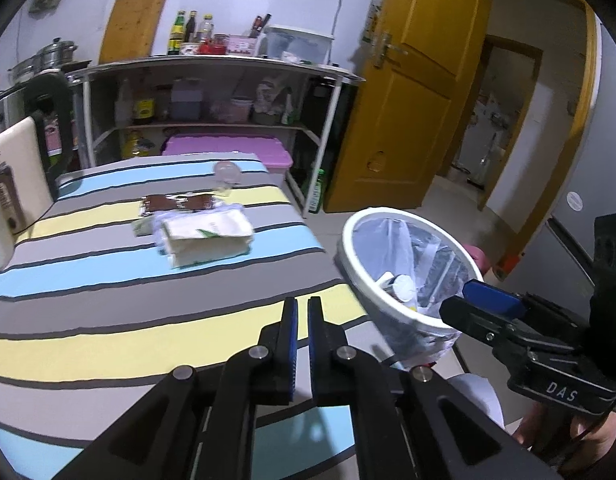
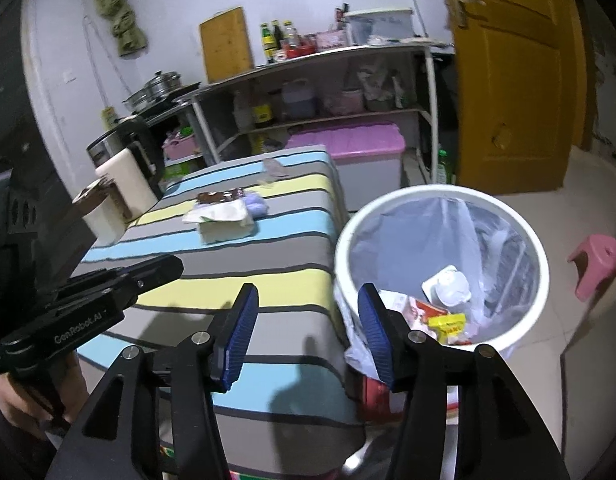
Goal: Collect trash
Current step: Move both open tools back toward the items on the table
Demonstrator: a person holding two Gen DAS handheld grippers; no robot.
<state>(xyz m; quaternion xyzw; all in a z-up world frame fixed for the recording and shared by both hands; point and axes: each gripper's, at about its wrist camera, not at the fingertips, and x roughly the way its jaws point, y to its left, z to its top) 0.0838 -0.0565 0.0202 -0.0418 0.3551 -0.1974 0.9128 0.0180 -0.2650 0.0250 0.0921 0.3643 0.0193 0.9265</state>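
Note:
A white trash bin (image 1: 368,292) (image 2: 424,191) with a clear liner stands off the table's right edge. It holds a white cup (image 2: 448,286), a yellow wrapper (image 2: 448,324) and other scraps. On the striped table (image 1: 108,280) (image 2: 268,280) lie a tissue pack (image 1: 208,236) (image 2: 224,220), a brown wrapper (image 1: 176,202) (image 2: 218,197) and a crumpled clear plastic piece (image 1: 226,172) (image 2: 274,168). My left gripper (image 1: 302,300) (image 2: 164,268) is shut and empty over the table's near part. Over the gap between table and bin, my right gripper (image 2: 306,292) (image 1: 464,296) is open and empty.
A metal shelf (image 1: 212,64) with bottles and a pink storage box (image 1: 236,148) stands behind the table. A yellow door (image 1: 408,92) is at the right, a pink stool (image 2: 596,260) on the floor. A cream jug (image 1: 12,184) stands at the table's left edge.

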